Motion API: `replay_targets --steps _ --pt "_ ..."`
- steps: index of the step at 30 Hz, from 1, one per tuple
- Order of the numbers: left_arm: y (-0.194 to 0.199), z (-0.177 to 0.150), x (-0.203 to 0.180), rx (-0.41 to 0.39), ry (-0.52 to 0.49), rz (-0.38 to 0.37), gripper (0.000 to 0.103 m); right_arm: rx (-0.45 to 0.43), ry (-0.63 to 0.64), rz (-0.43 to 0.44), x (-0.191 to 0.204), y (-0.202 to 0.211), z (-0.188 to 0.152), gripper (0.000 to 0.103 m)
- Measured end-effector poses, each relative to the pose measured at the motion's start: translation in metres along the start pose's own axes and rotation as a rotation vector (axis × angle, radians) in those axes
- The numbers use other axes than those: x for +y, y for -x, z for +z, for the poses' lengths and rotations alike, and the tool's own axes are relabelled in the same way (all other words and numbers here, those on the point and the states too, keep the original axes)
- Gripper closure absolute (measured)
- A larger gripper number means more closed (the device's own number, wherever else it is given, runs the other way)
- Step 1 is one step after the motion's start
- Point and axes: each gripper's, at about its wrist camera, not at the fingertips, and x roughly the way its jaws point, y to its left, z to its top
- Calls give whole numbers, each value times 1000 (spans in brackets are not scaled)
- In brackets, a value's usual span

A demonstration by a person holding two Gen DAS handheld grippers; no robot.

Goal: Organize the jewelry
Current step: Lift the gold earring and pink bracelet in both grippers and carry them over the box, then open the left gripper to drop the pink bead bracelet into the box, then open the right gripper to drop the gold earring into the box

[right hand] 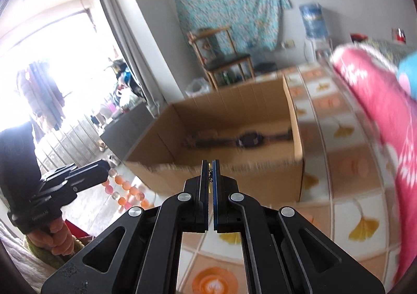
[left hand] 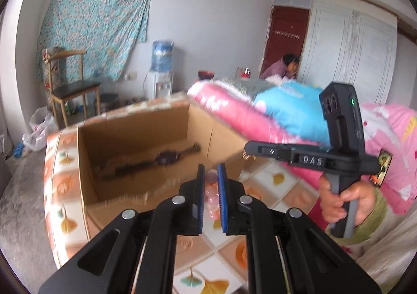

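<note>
My left gripper (left hand: 211, 167) is shut on a string of pink and orange beads (left hand: 211, 191), which hangs down between its blue pads. In the right wrist view that left gripper (right hand: 106, 167) is at the left, with the beads (right hand: 125, 188) dangling below its tip. My right gripper (right hand: 210, 161) is shut, and a thin dark chain (right hand: 210, 177) shows in the slit between its pads. It also appears at the right in the left wrist view (left hand: 247, 147). Beyond both stands an open cardboard box (left hand: 86, 153) holding a dark wristwatch (left hand: 166, 157), seen again in the right wrist view (right hand: 247, 141).
The box rests on a bed cover (right hand: 344, 158) with orange squares and ginkgo leaves. A rolled pink and blue quilt (left hand: 247, 114) lies to the right. A wooden chair (left hand: 70, 85), a water dispenser (left hand: 161, 72) and a seated person (left hand: 281, 66) are at the back.
</note>
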Motion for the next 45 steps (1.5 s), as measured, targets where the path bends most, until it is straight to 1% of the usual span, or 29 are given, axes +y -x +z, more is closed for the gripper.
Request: replay_targets --steps 2,5,8,10,14,16,18,21,24,26,28,29,30,31,32,33,36,37,40,42,45 --pt "0 15 2 -24 -1 1 94 -27 19 9 1 0 11 102" --pt "-4 34 9 -53 -16 38 94 -55 33 13 -1 -2 25 102" --pt "-15 46 21 -44 -12 65 94 -66 23 18 -10 -8 33 102" --pt "-27 50 30 -21 5 67 94 -61 12 14 -17 -13 35 102" --pt "-57 51 43 49 56 35 94 -45 -11 -1 -30 -19 35 102" --pt "-79 53 47 97 90 0 94 -45 -19 -22 -37 -21 37 102" --pt "-101 54 49 140 119 -29 94 -47 -40 -26 -46 -22 38 102" --pt "-143 57 51 196 164 -99 94 -45 -72 -21 -58 -23 38 102" --pt "-182 56 53 264 202 -121 94 -30 -92 -39 -67 -27 38 102" --pt "-201 56 53 301 236 -170 93 -21 -101 -53 -73 -29 38 102" --pt "-221 51 50 362 256 -178 93 -15 -112 -62 -78 -30 36 102" --pt "-228 48 49 393 263 -184 92 -12 -119 -68 -80 -30 35 102" --pt "-235 45 48 426 276 -197 86 -10 -123 -71 -83 -29 34 102" --pt "-238 43 48 436 282 -204 83 -7 -130 -76 -85 -29 33 102" --pt "-237 41 48 438 286 -209 77 -4 -135 -79 -86 -29 32 102" --pt "-236 41 48 431 287 -212 74 -3 -138 -81 -87 -28 32 102" --pt "-223 44 52 391 288 -205 71 0 -139 -85 -87 -27 32 102" --pt "-214 46 54 366 286 -197 71 -2 -141 -85 -86 -27 31 102" --pt "-182 53 61 280 263 -134 63 -3 -128 -62 -78 -23 34 102" --pt "-152 56 66 213 239 -74 53 3 -111 -41 -70 -25 38 102" --pt "-115 54 70 148 207 9 41 40 -90 17 -56 -36 42 102"
